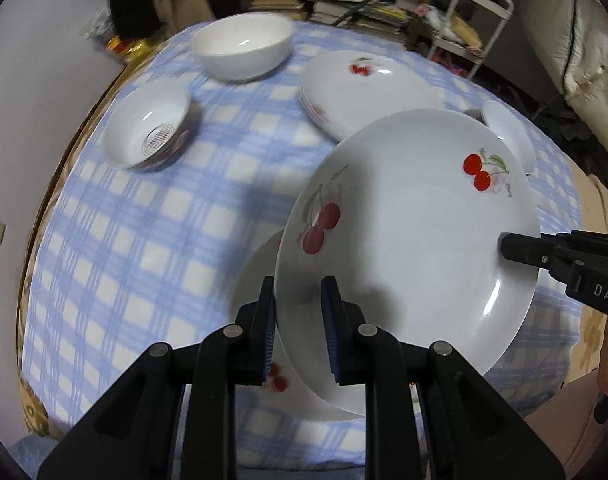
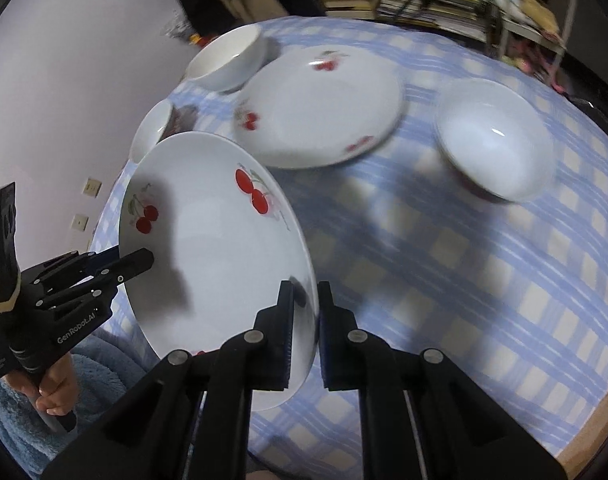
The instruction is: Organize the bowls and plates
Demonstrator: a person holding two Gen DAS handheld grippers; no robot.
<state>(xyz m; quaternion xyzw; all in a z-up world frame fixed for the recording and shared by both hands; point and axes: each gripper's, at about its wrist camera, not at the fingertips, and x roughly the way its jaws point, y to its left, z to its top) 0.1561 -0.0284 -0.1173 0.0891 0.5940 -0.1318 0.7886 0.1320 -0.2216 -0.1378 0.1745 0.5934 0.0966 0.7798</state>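
Observation:
A white cherry-print plate [image 1: 416,240] is held tilted above the blue checked tablecloth. My left gripper [image 1: 299,328] is shut on its near rim. My right gripper [image 2: 304,332] is shut on the opposite rim of the same plate [image 2: 211,256]. Each gripper shows in the other's view: the right one [image 1: 552,256] and the left one [image 2: 79,280]. Another cherry plate [image 1: 259,276] lies under the held plate. A stack of cherry plates [image 1: 368,92] [image 2: 320,112] sits further back.
A plain white bowl [image 1: 243,46] [image 2: 227,60] and a patterned bowl [image 1: 147,128] [image 2: 151,128] stand at the far left. Another bowl [image 2: 496,140] [image 1: 508,132] stands at the right. The table edge [image 1: 43,216] runs along the left. Stacked books and a white rack stand behind the table.

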